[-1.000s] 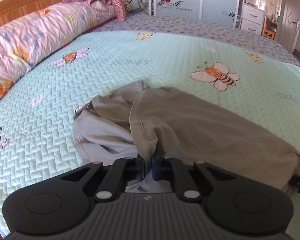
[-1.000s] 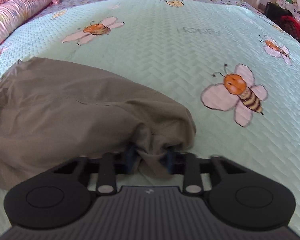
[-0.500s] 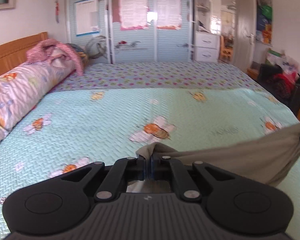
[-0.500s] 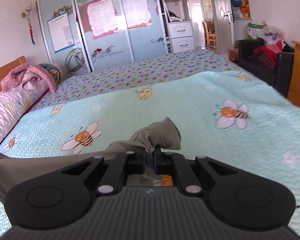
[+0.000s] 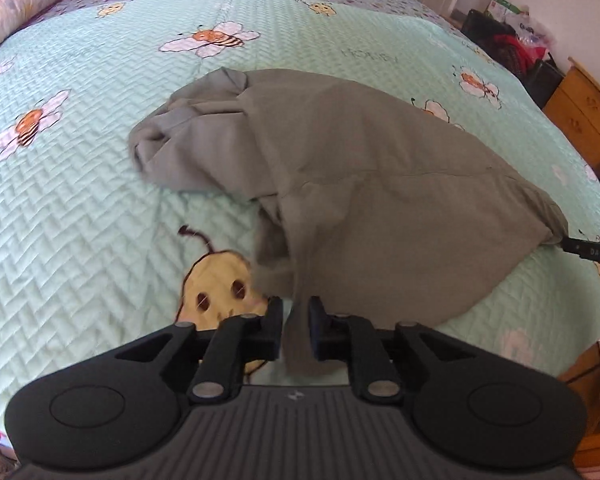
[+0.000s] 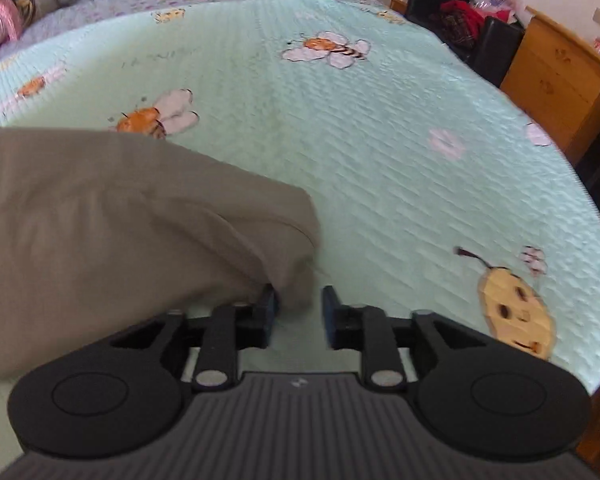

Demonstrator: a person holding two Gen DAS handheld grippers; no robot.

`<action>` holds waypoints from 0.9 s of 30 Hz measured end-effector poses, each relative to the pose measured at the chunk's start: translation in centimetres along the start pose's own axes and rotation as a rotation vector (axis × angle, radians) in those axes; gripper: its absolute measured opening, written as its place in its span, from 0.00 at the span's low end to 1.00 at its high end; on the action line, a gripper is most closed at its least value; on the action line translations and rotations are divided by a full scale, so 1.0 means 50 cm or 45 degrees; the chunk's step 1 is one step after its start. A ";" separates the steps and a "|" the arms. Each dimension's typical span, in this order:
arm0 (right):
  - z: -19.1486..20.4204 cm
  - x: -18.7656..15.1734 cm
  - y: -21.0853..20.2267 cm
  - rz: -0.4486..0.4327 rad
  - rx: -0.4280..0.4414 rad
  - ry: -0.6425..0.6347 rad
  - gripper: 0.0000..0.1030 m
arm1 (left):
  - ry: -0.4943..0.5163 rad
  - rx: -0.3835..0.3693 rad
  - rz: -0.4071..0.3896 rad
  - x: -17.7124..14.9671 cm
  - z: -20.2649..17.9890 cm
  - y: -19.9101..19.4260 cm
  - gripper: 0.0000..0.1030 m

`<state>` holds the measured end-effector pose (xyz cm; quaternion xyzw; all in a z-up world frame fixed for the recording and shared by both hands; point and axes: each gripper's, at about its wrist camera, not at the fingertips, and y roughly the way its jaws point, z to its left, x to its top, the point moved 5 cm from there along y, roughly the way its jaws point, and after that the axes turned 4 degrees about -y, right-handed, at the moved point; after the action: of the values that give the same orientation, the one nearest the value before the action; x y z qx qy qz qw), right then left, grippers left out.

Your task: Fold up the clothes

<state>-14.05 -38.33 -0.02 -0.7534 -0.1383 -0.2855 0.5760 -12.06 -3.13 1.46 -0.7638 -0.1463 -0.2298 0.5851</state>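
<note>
Left gripper (image 5: 294, 322): jaws opening, a fold of cloth hanging between them, pads not visibly pressing; released.

Right gripper (image 6: 299, 312): jaws opening wider, the garment's corner lying against the left pad only; released.

Khaki garment (image 5: 364, 184): laid out across the quilt, near edge at both grippers, far end bunched into a rumpled collar-like lump. Right corner reaches the other gripper's tip at the view's edge.

Mint bee-print quilt (image 5: 80, 184): covers the bed; a yellow cartoon face (image 5: 220, 280) just beside the left jaws.

Wooden dresser (image 6: 556, 80): at the bedside, well apart.

Progress, by my judgement: spreading done; smoothing the bunched end and every fold remain.
</note>
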 end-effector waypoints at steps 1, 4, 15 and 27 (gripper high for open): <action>-0.015 -0.007 -0.012 -0.024 -0.039 -0.011 0.39 | -0.022 0.008 -0.011 -0.004 0.012 -0.007 0.23; -0.019 -0.006 -0.062 -0.155 -0.112 -0.059 0.40 | -0.078 0.060 -0.049 -0.010 0.043 -0.020 0.27; 0.464 0.031 -0.203 -0.582 0.349 -0.606 0.56 | -0.239 0.208 -0.107 0.005 0.147 -0.024 0.31; 0.601 0.016 -0.115 -0.267 0.467 -0.536 0.01 | -0.223 0.219 -0.119 0.005 0.163 -0.035 0.44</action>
<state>-8.34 -8.27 -0.22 -0.6609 -0.3810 -0.1513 0.6286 -11.25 5.18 1.35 -0.7203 -0.2514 -0.1756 0.6222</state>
